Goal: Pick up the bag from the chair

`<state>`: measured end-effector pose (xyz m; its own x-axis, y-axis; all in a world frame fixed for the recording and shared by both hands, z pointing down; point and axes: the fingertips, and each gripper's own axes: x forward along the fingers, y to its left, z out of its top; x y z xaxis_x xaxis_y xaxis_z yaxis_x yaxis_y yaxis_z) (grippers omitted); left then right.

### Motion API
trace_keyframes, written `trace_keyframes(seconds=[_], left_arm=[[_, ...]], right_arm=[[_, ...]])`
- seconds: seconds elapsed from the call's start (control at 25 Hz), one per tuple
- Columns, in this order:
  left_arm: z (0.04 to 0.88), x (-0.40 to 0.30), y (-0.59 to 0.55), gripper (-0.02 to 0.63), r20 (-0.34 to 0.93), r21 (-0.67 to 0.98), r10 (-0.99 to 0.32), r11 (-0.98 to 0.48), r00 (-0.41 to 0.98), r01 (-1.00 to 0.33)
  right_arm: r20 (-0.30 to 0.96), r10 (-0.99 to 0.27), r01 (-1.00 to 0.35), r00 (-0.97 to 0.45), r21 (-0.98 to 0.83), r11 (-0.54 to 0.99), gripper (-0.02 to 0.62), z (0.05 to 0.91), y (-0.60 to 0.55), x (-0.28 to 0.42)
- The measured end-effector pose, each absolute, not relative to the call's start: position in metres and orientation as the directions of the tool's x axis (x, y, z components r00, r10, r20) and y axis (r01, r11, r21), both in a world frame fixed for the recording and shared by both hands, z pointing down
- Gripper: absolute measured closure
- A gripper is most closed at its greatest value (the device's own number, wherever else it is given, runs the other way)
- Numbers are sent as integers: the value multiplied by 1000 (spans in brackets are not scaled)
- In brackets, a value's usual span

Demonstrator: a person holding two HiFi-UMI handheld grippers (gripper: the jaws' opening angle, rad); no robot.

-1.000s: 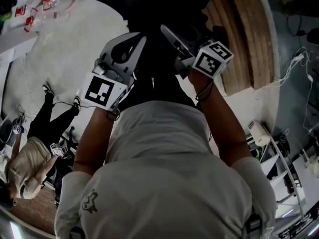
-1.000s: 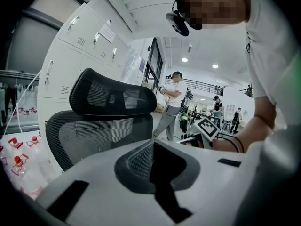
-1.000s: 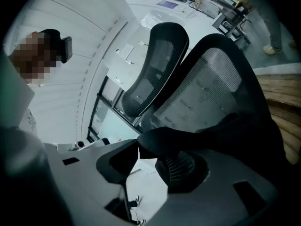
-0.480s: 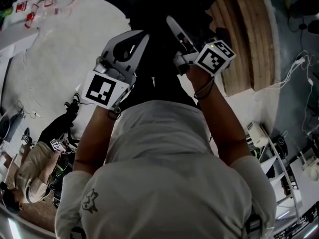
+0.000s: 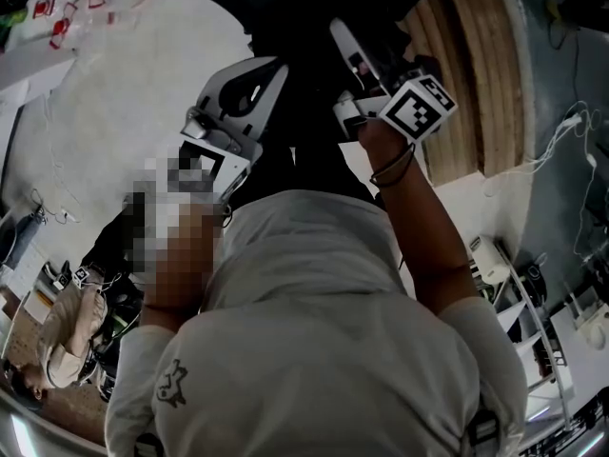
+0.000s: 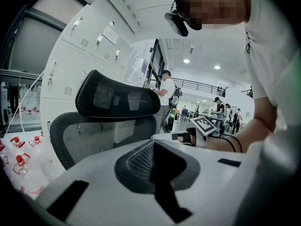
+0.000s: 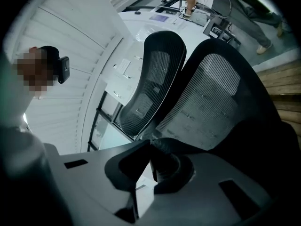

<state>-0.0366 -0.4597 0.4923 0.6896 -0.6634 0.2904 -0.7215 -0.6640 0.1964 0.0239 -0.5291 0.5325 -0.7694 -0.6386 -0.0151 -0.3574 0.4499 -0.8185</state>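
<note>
In the head view both grippers are raised toward a dark mass (image 5: 304, 17) at the top; I cannot tell bag from chair in it. My left gripper (image 5: 271, 65) and right gripper (image 5: 338, 29) point into it, side by side. The left gripper view has a black mesh office chair (image 6: 110, 114) upright at left, beyond the left gripper (image 6: 153, 142), whose jaws meet on nothing. The right gripper's marker cube (image 6: 205, 125) shows at right. The right gripper (image 7: 150, 144) is shut and empty in front of the mesh chair back (image 7: 211, 102) and headrest (image 7: 153, 76). No bag is plainly seen.
A round wooden surface (image 5: 476, 74) lies right of the dark mass. Red-capped bottles (image 5: 57, 8) stand on the pale floor at top left. Another person (image 5: 67, 322) is at lower left. A rack and cables (image 5: 519, 284) are at right. White lockers (image 6: 80, 46) stand behind the chair.
My right gripper has moved a little up and to the right in the head view. The left gripper has barely shifted. The person at lower left has moved down in the view.
</note>
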Motion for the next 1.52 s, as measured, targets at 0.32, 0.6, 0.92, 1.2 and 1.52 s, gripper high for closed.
trace_keyframes(seconds=[0.32,0.6,0.92,1.2,1.52], left_arm=[[478,-40,-453,599,278,179,-671,-668,688,-723],[460,-42,-439,599,259,171,-676,-671,690,-721],[443,-31,-404,600,237,163,-664,-693,709,-703],[419,-40,-389,600,208,158,-677,-689,706,-707],[396,-55,-385,600,194,121,-676,-703,711,-701]], right_arm=[[-29,-629,-317,-777,-845,430,561,525,-515,26],[-20,-615,-304,-788,-856,418,561,517,-494,26],[-13,-597,-283,-802,-872,399,561,510,-463,40],[-22,-597,-261,-802,-886,383,561,493,-451,48],[-33,-597,-247,-801,-891,382,561,467,-446,49]])
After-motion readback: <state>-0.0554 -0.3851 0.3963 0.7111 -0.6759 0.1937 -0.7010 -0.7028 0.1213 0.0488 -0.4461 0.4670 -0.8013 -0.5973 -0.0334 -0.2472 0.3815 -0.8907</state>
